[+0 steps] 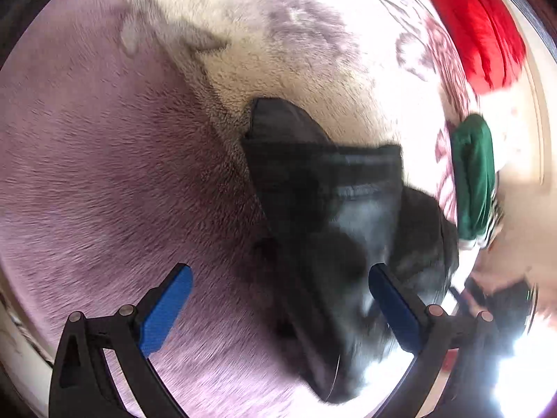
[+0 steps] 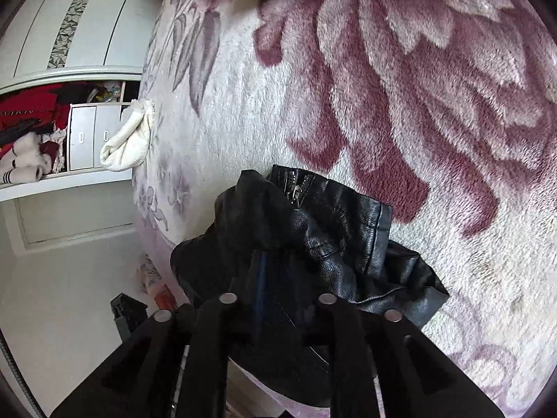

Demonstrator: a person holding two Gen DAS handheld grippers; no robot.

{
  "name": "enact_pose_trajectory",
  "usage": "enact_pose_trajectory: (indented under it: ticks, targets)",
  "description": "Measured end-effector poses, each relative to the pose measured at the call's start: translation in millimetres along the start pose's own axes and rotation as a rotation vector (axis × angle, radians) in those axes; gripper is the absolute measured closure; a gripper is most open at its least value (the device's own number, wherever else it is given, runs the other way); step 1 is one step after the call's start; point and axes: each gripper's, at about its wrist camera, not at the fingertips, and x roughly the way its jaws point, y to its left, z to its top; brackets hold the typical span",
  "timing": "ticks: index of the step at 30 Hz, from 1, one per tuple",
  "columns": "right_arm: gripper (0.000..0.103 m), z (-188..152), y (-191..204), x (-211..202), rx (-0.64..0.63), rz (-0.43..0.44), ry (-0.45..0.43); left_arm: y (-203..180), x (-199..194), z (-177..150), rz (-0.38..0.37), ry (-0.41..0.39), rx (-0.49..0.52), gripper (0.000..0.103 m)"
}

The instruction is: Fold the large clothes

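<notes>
A black leather garment (image 2: pixel 327 237) lies bunched on a plush floral blanket (image 2: pixel 400 104), its zipper showing. My right gripper (image 2: pixel 275 278) is shut on the leather garment; the leather hides its fingertips. In the left wrist view the same black garment (image 1: pixel 330 216) hangs blurred over the pink blanket (image 1: pixel 104 174). My left gripper (image 1: pixel 278 299) is open and empty, its blue pads (image 1: pixel 167 306) spread wide, with the right pad in front of the garment.
A red garment (image 1: pixel 480 24) and a green garment (image 1: pixel 473 174) lie on the blanket at the right. A white sock-like cloth (image 2: pixel 128 139) sits at the bed's edge. An open white wardrobe (image 2: pixel 52 104) with clothes stands beyond, over a white floor.
</notes>
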Motion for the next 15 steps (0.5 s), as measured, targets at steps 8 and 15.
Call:
enact_pose_trajectory:
  ticks: [8,15]
  targets:
    - [0.035,25.7,1.0,30.8,-0.118,-0.03,0.01,-3.3,8.2,12.3,-0.05,-0.099,0.02,0.069]
    - [0.091,57.2,7.5,77.8,-0.198,-0.201,-0.004,25.2,16.3,18.0,-0.119,-0.066,-0.048,0.071]
